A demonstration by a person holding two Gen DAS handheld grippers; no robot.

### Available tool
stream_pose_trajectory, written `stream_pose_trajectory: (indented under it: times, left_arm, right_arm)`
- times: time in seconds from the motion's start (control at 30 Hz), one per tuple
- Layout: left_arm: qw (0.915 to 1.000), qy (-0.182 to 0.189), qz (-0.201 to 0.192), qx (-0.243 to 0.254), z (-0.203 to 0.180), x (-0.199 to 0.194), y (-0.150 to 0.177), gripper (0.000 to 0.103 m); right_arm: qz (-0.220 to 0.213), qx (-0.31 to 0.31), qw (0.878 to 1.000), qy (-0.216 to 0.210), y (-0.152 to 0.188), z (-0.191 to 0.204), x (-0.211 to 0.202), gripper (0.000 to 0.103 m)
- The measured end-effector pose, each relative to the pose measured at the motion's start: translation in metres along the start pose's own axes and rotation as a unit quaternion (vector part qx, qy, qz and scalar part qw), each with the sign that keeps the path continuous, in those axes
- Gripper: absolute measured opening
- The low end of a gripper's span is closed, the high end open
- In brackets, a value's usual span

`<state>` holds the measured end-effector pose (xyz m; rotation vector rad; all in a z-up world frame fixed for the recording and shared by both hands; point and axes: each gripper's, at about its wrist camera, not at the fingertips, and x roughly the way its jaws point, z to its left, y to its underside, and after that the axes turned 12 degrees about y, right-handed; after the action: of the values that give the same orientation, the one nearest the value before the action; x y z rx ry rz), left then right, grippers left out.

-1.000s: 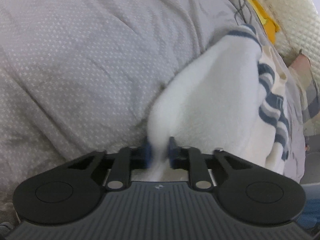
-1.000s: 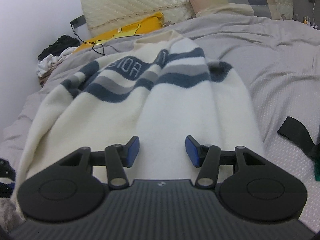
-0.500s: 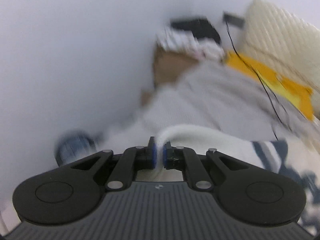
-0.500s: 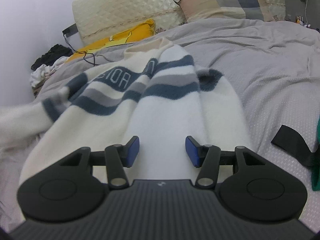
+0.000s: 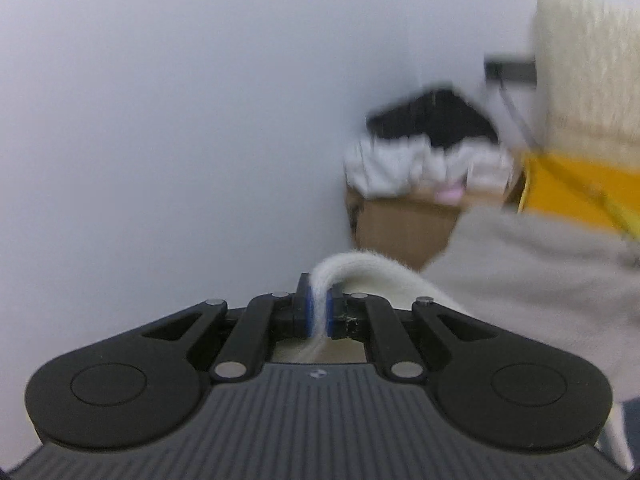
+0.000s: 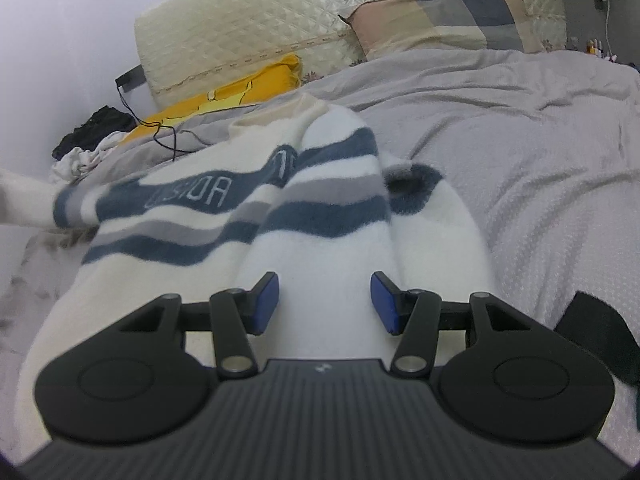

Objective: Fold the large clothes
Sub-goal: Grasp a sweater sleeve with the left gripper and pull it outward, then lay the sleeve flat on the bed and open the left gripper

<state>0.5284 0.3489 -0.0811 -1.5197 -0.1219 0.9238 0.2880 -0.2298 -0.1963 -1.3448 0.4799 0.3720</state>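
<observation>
A cream fleece sweater [image 6: 320, 208] with navy and grey stripes lies on the grey bed [image 6: 520, 152]. My left gripper [image 5: 318, 312] is shut on a cream edge of the sweater [image 5: 360, 268] and holds it lifted, facing the white wall; the view is blurred. The lifted part shows at the far left of the right wrist view [image 6: 24, 200]. My right gripper [image 6: 325, 300] is open and empty, low over the sweater's white lower part.
A cardboard box [image 5: 400, 224] with white and black clothes stands by the wall. A yellow pillow [image 6: 240, 92], a quilted cream headboard [image 6: 320, 12] and a checked pillow [image 6: 440, 16] lie at the bed's head. A black strap [image 6: 592, 332] lies at right.
My left gripper has lifted the sweater's edge off the bed and swung up and left toward the wall. The sweater's left side has been pulled out leftward. My right gripper stayed open, drifting slightly.
</observation>
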Motion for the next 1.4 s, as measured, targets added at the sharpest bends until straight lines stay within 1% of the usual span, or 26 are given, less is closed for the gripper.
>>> stream_pose_trajectory:
  times: [0.03, 0.1, 0.17, 0.27, 0.3, 0.33, 0.4, 0.47, 0.5, 0.53, 0.57, 0.6, 0.63, 0.73, 0.83, 0.9, 0.97, 1.03, 1.13, 1.17, 1.2, 1.23, 1.33, 1.4]
  left_arm:
    - [0.9999, 0.002, 0.014, -0.004, -0.003, 0.019, 0.010, 0.008]
    - [0.9995, 0.002, 0.029, -0.011, 0.001, 0.042, 0.036, 0.007]
    - [0.9988, -0.003, 0.048, -0.006, 0.003, 0.071, 0.057, 0.008]
    - [0.9963, 0.011, 0.085, -0.011, 0.011, 0.105, 0.084, 0.008]
    - [0.9957, 0.016, 0.091, -0.004, 0.011, 0.112, 0.092, 0.008]
    - [0.9957, 0.018, 0.091, 0.008, 0.009, 0.117, 0.099, 0.008]
    - [0.9953, 0.019, 0.087, 0.040, 0.000, 0.120, 0.104, 0.008]
    - [0.9952, 0.028, 0.085, 0.038, -0.001, 0.121, 0.099, 0.008]
    - [0.9954, 0.031, 0.084, 0.033, 0.001, 0.119, 0.095, 0.013]
    - [0.9953, 0.034, 0.086, 0.027, 0.003, 0.112, 0.091, 0.021]
    - [0.9951, 0.041, 0.088, 0.015, 0.005, 0.105, 0.088, 0.026]
    - [0.9950, 0.048, 0.087, 0.005, 0.007, 0.100, 0.084, 0.038]
    - [0.9949, 0.056, 0.083, -0.004, 0.007, 0.090, 0.081, 0.046]
    - [0.9935, 0.089, 0.071, 0.005, -0.003, 0.053, 0.072, 0.047]
    - [0.9888, 0.132, 0.070, 0.005, -0.018, 0.008, 0.072, 0.047]
    - [0.9828, 0.171, 0.070, 0.001, -0.030, -0.027, 0.074, 0.047]
    - [0.9770, 0.203, 0.064, 0.009, -0.044, -0.062, 0.078, 0.047]
    - [0.9679, 0.242, 0.064, 0.023, -0.060, -0.101, 0.086, 0.047]
    - [0.9502, 0.301, 0.067, 0.045, -0.082, -0.161, 0.109, 0.047]
    - [0.9424, 0.323, 0.071, 0.051, -0.089, -0.181, 0.119, 0.047]
    - [0.9366, 0.338, 0.076, 0.053, -0.094, -0.196, 0.128, 0.047]
    - [0.9287, 0.358, 0.084, 0.052, -0.100, -0.213, 0.140, 0.047]
    - [0.9100, 0.399, 0.099, 0.054, -0.112, -0.254, 0.174, 0.047]
    - [0.8903, 0.437, 0.116, 0.053, -0.119, -0.277, 0.197, 0.047]
  right_arm:
    - [-0.005, -0.001, 1.000, 0.004, 0.000, 0.000, 0.001, 0.053]
    - [-0.009, 0.006, 1.000, 0.004, -0.002, 0.000, 0.007, 0.053]
    - [-0.014, 0.001, 1.000, 0.007, -0.002, 0.001, 0.014, 0.053]
    - [-0.004, 0.001, 1.000, 0.005, 0.000, 0.001, 0.025, 0.053]
    - [-0.001, 0.002, 1.000, 0.005, 0.000, 0.001, 0.028, 0.053]
    - [0.000, 0.003, 1.000, 0.005, 0.000, 0.002, 0.030, 0.053]
    - [0.001, 0.002, 1.000, 0.004, 0.000, 0.003, 0.032, 0.053]
    - [0.002, 0.003, 1.000, 0.004, -0.001, 0.004, 0.034, 0.053]
    - [0.002, 0.004, 1.000, 0.003, 0.000, 0.003, 0.033, 0.053]
    - [0.002, 0.006, 1.000, 0.002, 0.000, 0.003, 0.033, 0.053]
    - [0.001, 0.008, 1.000, 0.002, -0.001, 0.002, 0.032, 0.053]
    - [0.000, 0.010, 1.000, 0.002, -0.002, 0.002, 0.031, 0.053]
    - [0.000, 0.011, 1.000, 0.001, -0.003, 0.002, 0.030, 0.053]
    - [-0.007, 0.014, 1.000, -0.001, -0.004, 0.000, 0.024, 0.053]
    - [-0.012, 0.014, 1.000, -0.007, -0.006, -0.001, 0.017, 0.053]
    - [-0.014, 0.011, 1.000, -0.009, -0.007, -0.001, 0.012, 0.053]
    - [-0.021, 0.010, 1.000, -0.016, -0.008, -0.001, 0.005, 0.053]
    - [-0.029, 0.003, 0.999, -0.022, -0.007, 0.000, -0.003, 0.053]
    - [-0.043, -0.006, 0.999, -0.034, -0.007, 0.000, -0.018, 0.053]
    - [-0.046, -0.007, 0.998, -0.037, -0.006, 0.000, -0.024, 0.053]
    - [-0.049, -0.008, 0.998, -0.041, -0.006, -0.001, -0.028, 0.053]
    - [-0.050, -0.010, 0.998, -0.045, -0.006, -0.002, -0.032, 0.053]
    - [-0.046, -0.010, 0.997, -0.054, -0.003, -0.006, -0.045, 0.053]
    - [-0.041, -0.004, 0.998, -0.052, 0.000, -0.010, -0.056, 0.053]
